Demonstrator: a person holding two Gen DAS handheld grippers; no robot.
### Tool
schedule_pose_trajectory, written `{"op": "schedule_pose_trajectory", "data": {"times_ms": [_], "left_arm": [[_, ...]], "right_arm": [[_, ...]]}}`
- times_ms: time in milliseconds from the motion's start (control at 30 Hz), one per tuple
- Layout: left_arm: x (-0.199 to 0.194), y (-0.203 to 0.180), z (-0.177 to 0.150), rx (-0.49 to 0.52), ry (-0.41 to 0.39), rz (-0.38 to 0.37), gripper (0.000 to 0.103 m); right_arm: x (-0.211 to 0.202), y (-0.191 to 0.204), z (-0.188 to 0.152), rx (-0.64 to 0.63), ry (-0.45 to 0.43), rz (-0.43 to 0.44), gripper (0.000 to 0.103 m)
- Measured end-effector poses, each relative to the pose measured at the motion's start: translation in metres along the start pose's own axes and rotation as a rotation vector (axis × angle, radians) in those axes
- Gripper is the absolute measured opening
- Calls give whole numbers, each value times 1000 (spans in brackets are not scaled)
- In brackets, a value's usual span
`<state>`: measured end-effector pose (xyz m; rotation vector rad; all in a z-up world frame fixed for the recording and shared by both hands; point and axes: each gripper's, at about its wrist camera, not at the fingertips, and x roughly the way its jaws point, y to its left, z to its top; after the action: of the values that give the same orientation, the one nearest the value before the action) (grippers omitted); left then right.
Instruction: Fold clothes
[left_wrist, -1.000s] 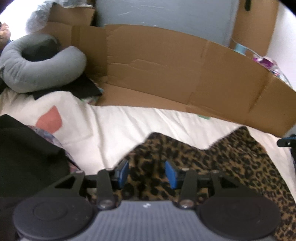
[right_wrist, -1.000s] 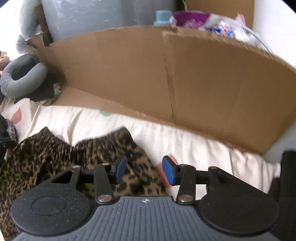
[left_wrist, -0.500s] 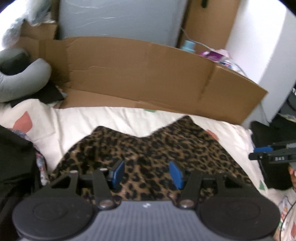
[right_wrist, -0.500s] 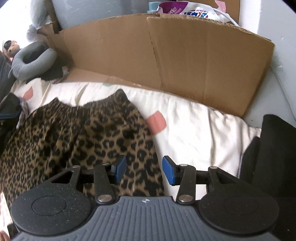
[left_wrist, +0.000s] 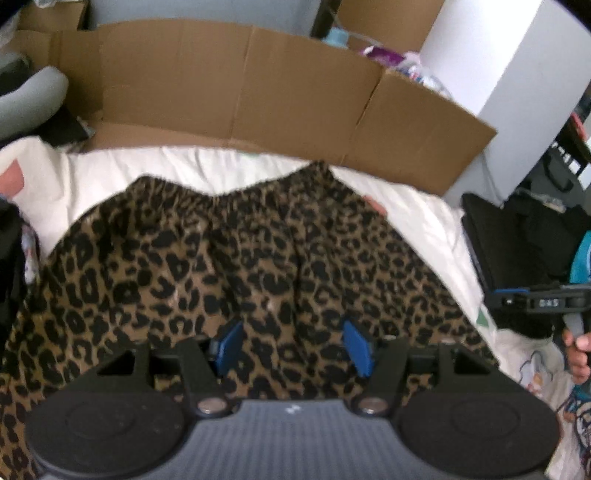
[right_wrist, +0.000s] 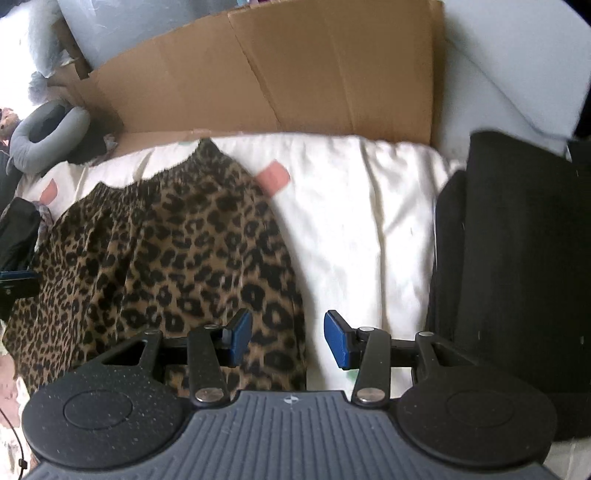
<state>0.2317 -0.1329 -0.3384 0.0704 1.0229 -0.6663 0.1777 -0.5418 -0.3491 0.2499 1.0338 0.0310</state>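
Note:
A leopard-print garment (left_wrist: 236, 266) lies spread flat on the white bedsheet (left_wrist: 417, 229), its gathered waistband toward the cardboard. My left gripper (left_wrist: 293, 345) hovers over the garment's middle; its jaws are opening and nothing sits between the blue pads. In the right wrist view the same garment (right_wrist: 166, 251) fills the left half. My right gripper (right_wrist: 288, 338) stands open above the garment's right edge, left pad over the print, right pad over the bare sheet (right_wrist: 354, 221). The right gripper also shows at the left wrist view's right edge (left_wrist: 535, 301), held by a hand.
A flattened cardboard sheet (left_wrist: 258, 96) stands along the far side of the bed. A grey neck pillow (right_wrist: 48, 136) lies at far left. A black item (right_wrist: 509, 280) borders the sheet on the right. Dark clothes (left_wrist: 11, 266) pile at the left edge.
Both grippers pulled back toward the near side, so more of the garment shows. The left jaws widened. The right gripper swung right, bringing the black item into view.

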Motion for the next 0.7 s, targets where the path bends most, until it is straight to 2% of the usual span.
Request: {"op": "schedule_pose_trajectory", "data": {"times_ms": [133, 367, 533, 700], "left_arm": [[10, 1, -7, -43, 54, -29, 63], [10, -27, -14, 64, 58, -23, 62], [10, -43, -20, 128, 92, -30, 62], [11, -50, -21, 120, 92, -56, 62]], "right_arm": [[-4, -6, -20, 78, 18, -31, 50], [-2, -8, -45, 109, 44, -33, 50], [1, -12, -54, 131, 50, -23, 50], [0, -10, -55, 134, 39, -14, 50]]}}
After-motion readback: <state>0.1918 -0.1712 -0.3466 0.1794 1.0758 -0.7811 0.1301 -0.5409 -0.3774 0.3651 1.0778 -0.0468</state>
